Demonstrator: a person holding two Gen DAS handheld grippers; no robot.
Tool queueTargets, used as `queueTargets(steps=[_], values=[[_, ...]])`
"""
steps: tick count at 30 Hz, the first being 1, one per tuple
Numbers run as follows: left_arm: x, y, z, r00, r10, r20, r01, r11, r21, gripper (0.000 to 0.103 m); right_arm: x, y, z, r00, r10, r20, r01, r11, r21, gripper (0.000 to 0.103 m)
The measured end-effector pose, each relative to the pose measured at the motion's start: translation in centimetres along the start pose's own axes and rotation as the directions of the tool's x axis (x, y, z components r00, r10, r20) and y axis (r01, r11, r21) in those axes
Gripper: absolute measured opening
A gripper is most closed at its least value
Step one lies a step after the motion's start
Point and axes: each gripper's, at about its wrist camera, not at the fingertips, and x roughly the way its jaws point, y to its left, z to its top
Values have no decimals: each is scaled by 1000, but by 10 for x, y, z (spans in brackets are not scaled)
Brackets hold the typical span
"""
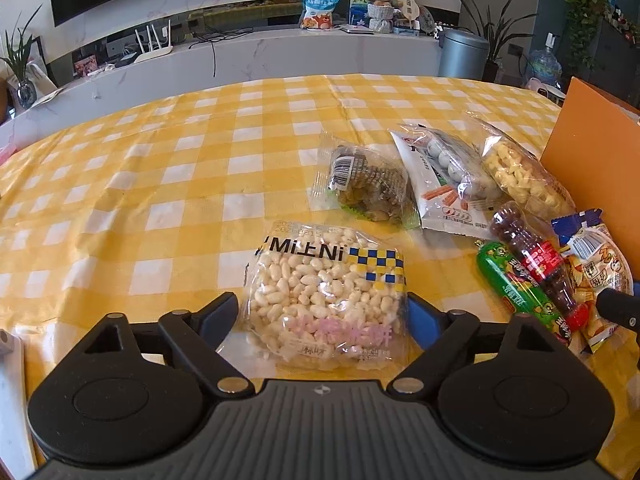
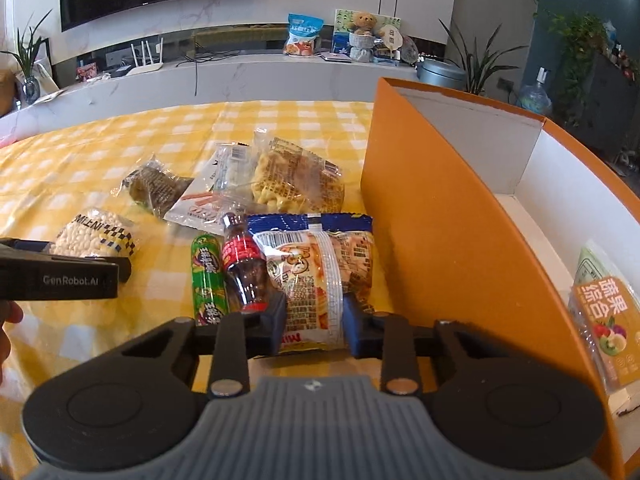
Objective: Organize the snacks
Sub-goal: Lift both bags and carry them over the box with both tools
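Our right claw (image 2: 313,326) pinches the cracker pack (image 2: 320,276); our left claw (image 1: 322,314) gapes around the rice cake (image 1: 326,292). The slick wrapper may slip, perhaps toppling the bottle (image 2: 242,264).

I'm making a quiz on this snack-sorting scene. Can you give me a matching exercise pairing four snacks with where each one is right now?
Things:
1. Puffed rice cake pack
2. Orange crisps packet
3. Mixed fruit and vegetable pouch
4. Green sausage stick

Places:
A. Inside the orange box
B. Between the open fingers of the left hand-held gripper
C. On the checked cloth, beside the cola-bottle candy
D. Pinched in the right hand-held gripper

Pairs: 1-B, 2-D, 3-A, 4-C
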Motion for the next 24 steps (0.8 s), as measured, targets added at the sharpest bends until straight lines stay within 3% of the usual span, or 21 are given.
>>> queueTargets(steps=[6, 15, 24], values=[[-10, -8, -7, 999, 35, 11, -35, 999, -1, 94, -16, 1, -4, 998, 57, 21, -56, 998, -24, 23], [-49, -21, -10, 995, 44, 91, -41, 999, -29, 93, -40, 1, 2, 990, 101, 98, -97, 994, -40, 23], [-94, -52, 7, 983, 14, 182, -15, 1000, 8, 93, -80, -17, 17, 962, 179, 204, -179, 984, -21, 22]])
